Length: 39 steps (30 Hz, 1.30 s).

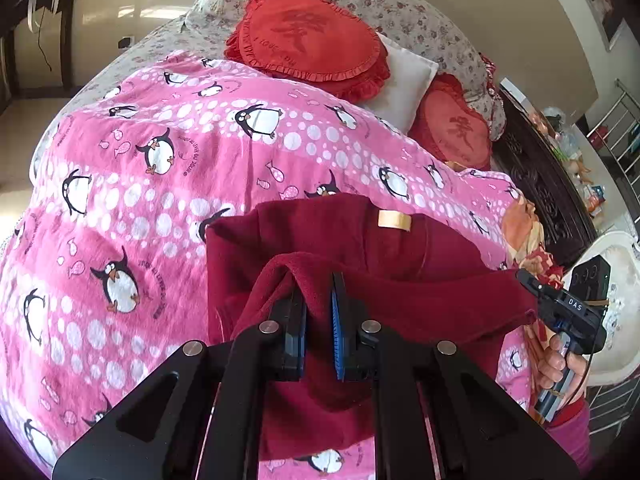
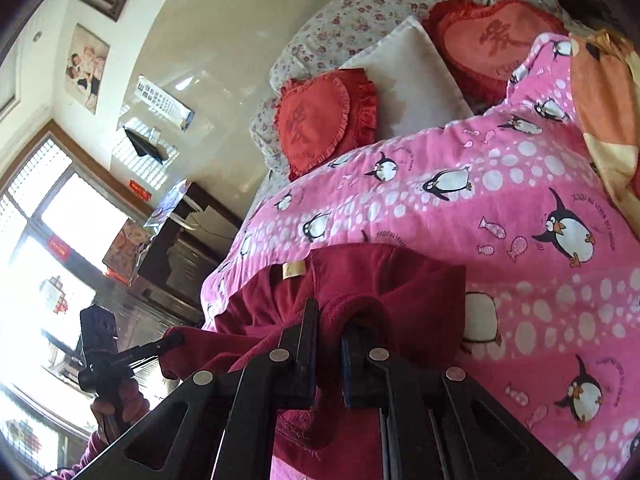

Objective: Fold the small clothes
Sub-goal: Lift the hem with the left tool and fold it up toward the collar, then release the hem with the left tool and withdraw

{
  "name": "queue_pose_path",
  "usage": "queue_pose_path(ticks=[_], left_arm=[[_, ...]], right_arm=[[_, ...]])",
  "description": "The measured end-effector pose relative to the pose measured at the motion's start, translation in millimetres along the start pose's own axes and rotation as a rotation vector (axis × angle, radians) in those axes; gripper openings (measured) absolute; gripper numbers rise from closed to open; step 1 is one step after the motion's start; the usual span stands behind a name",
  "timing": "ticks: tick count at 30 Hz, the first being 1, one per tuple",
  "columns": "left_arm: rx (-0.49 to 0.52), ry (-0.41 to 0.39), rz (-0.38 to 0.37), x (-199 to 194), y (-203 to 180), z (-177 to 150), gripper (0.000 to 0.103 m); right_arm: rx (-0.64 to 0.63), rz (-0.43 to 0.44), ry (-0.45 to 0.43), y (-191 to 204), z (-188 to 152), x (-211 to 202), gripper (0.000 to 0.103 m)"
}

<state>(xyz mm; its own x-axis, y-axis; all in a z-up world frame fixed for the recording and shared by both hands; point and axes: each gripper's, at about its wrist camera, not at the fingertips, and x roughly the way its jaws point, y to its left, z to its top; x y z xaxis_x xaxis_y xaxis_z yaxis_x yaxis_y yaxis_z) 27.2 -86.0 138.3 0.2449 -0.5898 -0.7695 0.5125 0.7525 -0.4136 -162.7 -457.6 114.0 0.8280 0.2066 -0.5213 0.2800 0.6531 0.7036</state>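
A small dark red fleece garment point(image 1: 400, 248) with a tan label point(image 1: 394, 221) hangs stretched above the pink penguin bedspread point(image 1: 160, 168). My left gripper point(image 1: 318, 308) is shut on one edge of the garment, fleece bunched between its pads. The right gripper point(image 1: 528, 280) shows at the right of the left wrist view, clamped on the other end of the same edge, a hand around its handle. In the right wrist view my right gripper point(image 2: 330, 320) is shut on the red garment point(image 2: 360, 280). The left gripper point(image 2: 174, 340) pinches the far corner there.
Two red heart cushions point(image 1: 308, 40) point(image 1: 452, 128), a white pillow point(image 1: 408, 80) and floral pillows point(image 1: 400, 8) lie at the head of the bed. A dark carved headboard point(image 1: 536, 184) and cluttered shelf stand at right. An orange cloth point(image 2: 600, 100) lies on the bedspread. A window point(image 2: 52, 240) lights the room.
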Motion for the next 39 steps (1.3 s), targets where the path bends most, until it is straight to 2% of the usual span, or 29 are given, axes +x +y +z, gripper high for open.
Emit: queue_pose_path(ticks=[3,4,5,6,7,8,11,14,17,20,24,27,31,33,35,39], left_arm=[[-0.039,0.037,-0.056,11.5,9.4,15.0,0.012],[-0.052,0.038,-0.074,11.8,12.0,19.7,0.017],[-0.06,0.018,-0.065,7.9,13.5,23.3,0.031],[-0.065,-0.018,-0.037,2.0,15.2,26.9,0.04],[-0.072,-0.062,-0.018,-6.0,16.9,30.6,0.054],[-0.082,-0.091,-0.022,-12.3,19.3,32.9,0.061],[-0.084,-0.097,-0.029,-21.5,21.5,38.5,0.062],[-0.016,-0.114,-0.029,-26.6,9.2,29.4,0.062],[0.091,-0.102,-0.001,-18.0,-11.6,11.8,0.062],[0.153,-0.065,0.066,7.7,-23.8,2.3,0.062],[0.106,0.002,0.14,55.1,-17.1,5.5,0.062],[0.014,0.017,0.177,81.7,3.8,18.6,0.062],[-0.114,0.046,0.107,87.9,26.4,28.6,0.061],[-0.113,0.038,0.083,77.4,27.3,27.4,0.061],[-0.069,0.024,0.069,62.0,25.3,21.8,0.061],[0.014,0.002,0.08,32.4,25.9,-1.8,0.062]], right_arm=[[0.086,-0.014,0.011,-19.9,13.8,14.0,0.012],[0.094,-0.014,0.009,-21.6,17.2,13.2,0.014],[0.099,-0.007,0.0,-23.4,20.7,10.4,0.018],[0.097,-0.005,-0.013,-22.2,22.3,5.2,0.025],[0.091,-0.011,-0.036,-21.2,24.0,-1.3,0.033],[0.084,-0.022,-0.069,-19.2,25.4,-10.6,0.047],[0.041,0.009,-0.101,-8.5,24.4,-33.6,0.048],[-0.128,-0.011,-0.081,23.4,2.9,-38.7,0.048],[-0.298,-0.071,0.0,49.1,-21.2,-15.0,0.038],[-0.388,-0.145,0.059,61.9,-29.8,21.7,0.037],[-0.323,-0.16,0.007,55.4,-6.9,57.4,0.037],[-0.216,-0.208,-0.022,33.7,22.5,83.2,0.037],[-0.152,-0.293,-0.007,7.9,37.2,110.9,0.037],[-0.18,-0.299,-0.011,13.1,37.3,110.2,0.037],[-0.213,-0.304,-0.011,21.9,33.6,99.2,0.037],[-0.233,-0.265,-0.004,35.2,10.5,54.8,0.046]])
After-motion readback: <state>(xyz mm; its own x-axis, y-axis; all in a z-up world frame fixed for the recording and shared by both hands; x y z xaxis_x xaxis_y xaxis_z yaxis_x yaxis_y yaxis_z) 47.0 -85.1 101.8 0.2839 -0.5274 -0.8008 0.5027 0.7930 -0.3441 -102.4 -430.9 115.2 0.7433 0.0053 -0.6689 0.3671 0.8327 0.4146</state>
